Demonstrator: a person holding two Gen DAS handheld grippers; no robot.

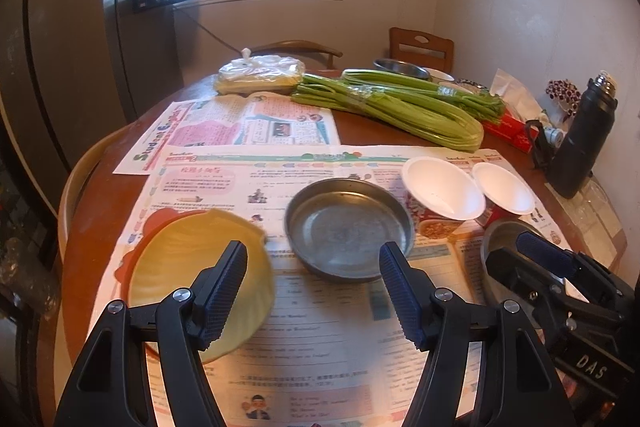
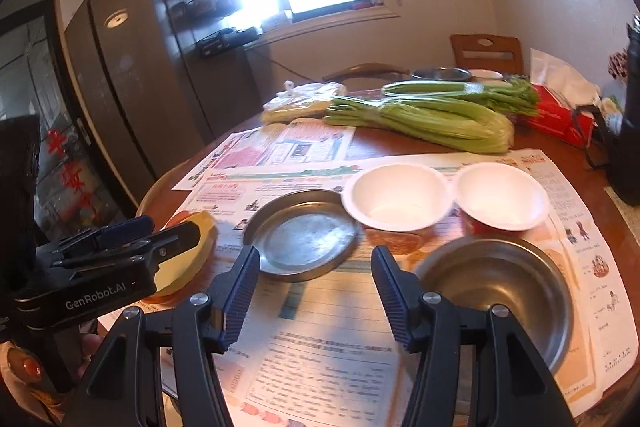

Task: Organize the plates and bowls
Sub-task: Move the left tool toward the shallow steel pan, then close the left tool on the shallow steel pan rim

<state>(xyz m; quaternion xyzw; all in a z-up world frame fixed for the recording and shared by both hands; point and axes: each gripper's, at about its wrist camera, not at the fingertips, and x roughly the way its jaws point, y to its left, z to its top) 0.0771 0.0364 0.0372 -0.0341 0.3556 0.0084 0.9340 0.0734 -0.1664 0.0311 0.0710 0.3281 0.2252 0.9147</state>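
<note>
Steel catches the window light on a round wooden table [image 1: 360,125] spread with newspaper [image 1: 320,327], where a shallow metal plate [image 1: 349,227] sits at the centre of the dishes to be sorted. Just left of that plate, a yellow plate [image 1: 192,259] lies tilted on an orange plate [image 1: 160,223], whose rim peeks out beneath it. Just right of the metal plate stand two white instant-noodle bowls [image 1: 442,193], touching each other rim to rim, the nearer one almost touching the plate's edge. Nearer the camera than those bowls, and right of the metal plate, rests a deeper steel bowl [image 2: 496,283].

The left gripper [image 1: 314,291] hovers over the paper just short of the metal plate, its jaws apart with nothing between them; its left finger overlaps the yellow plate in the left wrist view, and contact cannot be told. The right gripper [image 2: 316,293] hangs near the plate's front rim, jaws likewise apart and empty, the steel bowl just beside its right finger.

Beyond the metal plate, bundles of celery [image 1: 400,103] and a plastic bag [image 1: 260,73] lie at the table's far side. A dark flask [image 1: 586,137] stands well right of the plate, beside a red tissue box [image 2: 560,115].
</note>
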